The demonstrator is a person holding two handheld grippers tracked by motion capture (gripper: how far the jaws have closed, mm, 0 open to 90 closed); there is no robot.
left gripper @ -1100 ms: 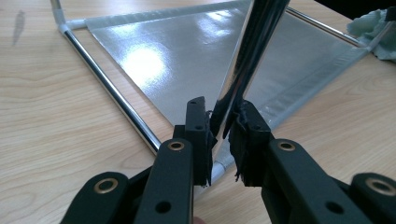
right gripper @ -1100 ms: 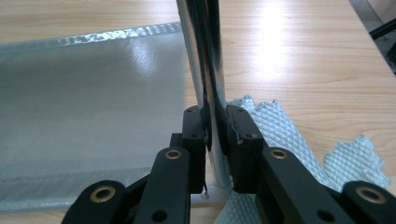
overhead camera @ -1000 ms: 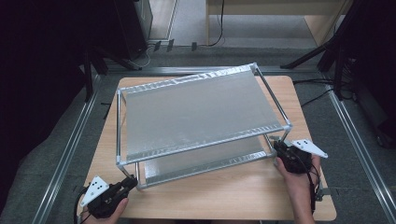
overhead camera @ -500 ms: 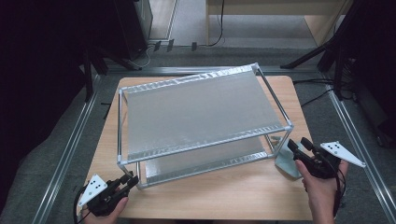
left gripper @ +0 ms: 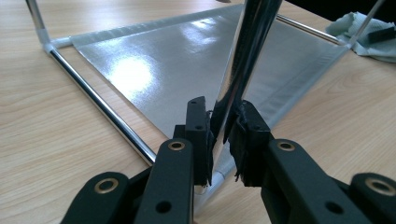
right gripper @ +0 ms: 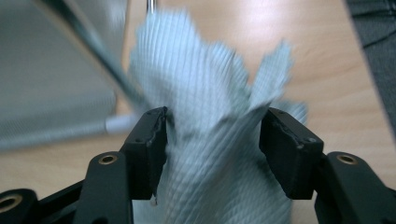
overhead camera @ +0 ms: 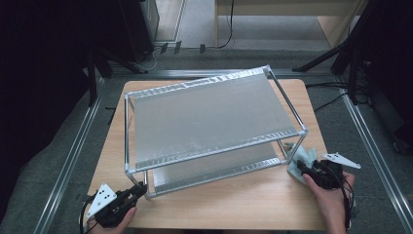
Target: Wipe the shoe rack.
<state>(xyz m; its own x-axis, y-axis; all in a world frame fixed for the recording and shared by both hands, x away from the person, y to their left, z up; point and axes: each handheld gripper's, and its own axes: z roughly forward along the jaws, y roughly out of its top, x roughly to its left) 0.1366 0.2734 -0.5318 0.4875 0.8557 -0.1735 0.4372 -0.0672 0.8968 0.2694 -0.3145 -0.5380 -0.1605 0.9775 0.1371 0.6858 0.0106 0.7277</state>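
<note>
Right now the left gripper is clamped tight on the front-left upright post of the two-tier metal rack, steadying it on the wooden table. Over at the rack's front-right foot, the right gripper has its jaws standing apart around a bunched pale-green cloth; they opened within the last second and the pads don't look to be pressing yet. In the high view the cloth lies just beside that corner leg.

Likely step: grab the cloth to wipe the rack. To do it well, close on the thick central fold, not a loose edge, and keep clear of the leg.

Pose: right hand low, gripper aimed up-left at the corner. Left hand low at the table's near edge, gripper angled up-right.
</note>
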